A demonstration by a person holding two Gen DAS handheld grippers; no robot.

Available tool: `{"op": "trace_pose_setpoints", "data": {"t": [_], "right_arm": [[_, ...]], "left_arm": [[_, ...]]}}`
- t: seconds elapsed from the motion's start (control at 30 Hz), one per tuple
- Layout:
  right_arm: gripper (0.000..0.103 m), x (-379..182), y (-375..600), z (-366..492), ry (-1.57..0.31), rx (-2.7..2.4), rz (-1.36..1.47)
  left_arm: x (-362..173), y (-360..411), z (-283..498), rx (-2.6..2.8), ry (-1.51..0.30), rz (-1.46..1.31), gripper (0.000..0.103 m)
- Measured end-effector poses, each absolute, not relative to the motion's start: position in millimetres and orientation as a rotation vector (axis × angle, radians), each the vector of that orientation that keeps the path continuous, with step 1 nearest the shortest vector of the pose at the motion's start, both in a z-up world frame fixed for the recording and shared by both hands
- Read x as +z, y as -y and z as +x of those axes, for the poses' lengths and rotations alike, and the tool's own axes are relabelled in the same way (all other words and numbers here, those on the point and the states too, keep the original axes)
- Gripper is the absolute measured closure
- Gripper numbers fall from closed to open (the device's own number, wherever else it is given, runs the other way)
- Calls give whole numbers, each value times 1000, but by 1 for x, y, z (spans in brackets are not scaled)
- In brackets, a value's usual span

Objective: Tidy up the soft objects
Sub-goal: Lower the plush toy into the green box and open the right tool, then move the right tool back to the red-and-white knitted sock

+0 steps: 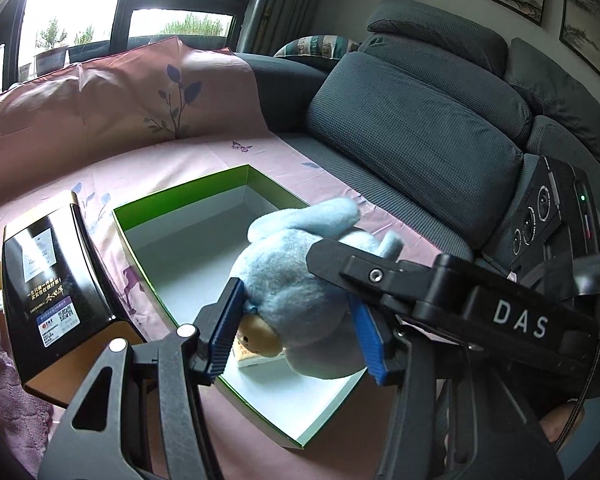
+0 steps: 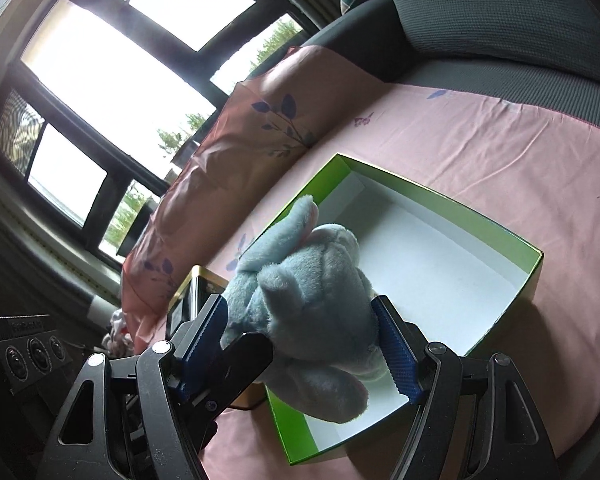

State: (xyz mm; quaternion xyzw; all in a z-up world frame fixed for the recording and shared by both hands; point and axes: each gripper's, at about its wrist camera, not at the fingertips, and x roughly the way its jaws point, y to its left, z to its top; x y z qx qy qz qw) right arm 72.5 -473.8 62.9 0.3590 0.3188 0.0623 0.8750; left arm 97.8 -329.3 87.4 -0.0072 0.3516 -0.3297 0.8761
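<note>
- From the left wrist view, I see my left claw (image 1: 296,330) clenched on the pale blue plush toy with a tan face (image 1: 296,280), its blue pads pressing either side of the head end. The toy hangs over the open green cardboard box with a white inside (image 1: 188,192), which sits on the pink floral bedsheet (image 1: 148,152) spread over the grey sofa (image 1: 412,128).
- I judge the toy about to go in but not yet let go of; the box looks almost bare (one small flat pale item shows on its floor under the toy, and I cannot make out what it is).
- This view alone shows the glossy black rectangular carton with labels (image 1: 52,292) lying just beside the box, and something cream and knitted at the far left edge, possibly another soft thing left to sort.
- From the right wrist view, my right claw (image 2: 302,338) grips the same toy by its body, pads against both flanks, over the box's near corner.
- Here I get the toy's ears and limbs from behind and the whole far rim of the box; the toy's face stays hidden.
- So both claws share one toy, and placing it is what remains.
</note>
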Motion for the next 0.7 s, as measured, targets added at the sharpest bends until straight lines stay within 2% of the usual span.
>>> {"op": "trace_pose_setpoints", "data": {"t": [0.33, 0.57, 0.63, 0.7], "right_arm": [[27, 61, 481, 69, -655, 30, 746], [25, 70, 486, 56, -606, -63, 721], [19, 76, 485, 52, -580, -105, 705], [18, 83, 482, 48, -545, -115, 692]], "left_arm": [[85, 339, 96, -678, -761, 1, 49], [105, 317, 83, -531, -711, 27, 21], [111, 307, 79, -447, -699, 49, 16], [115, 296, 74, -371, -682, 72, 13]]}}
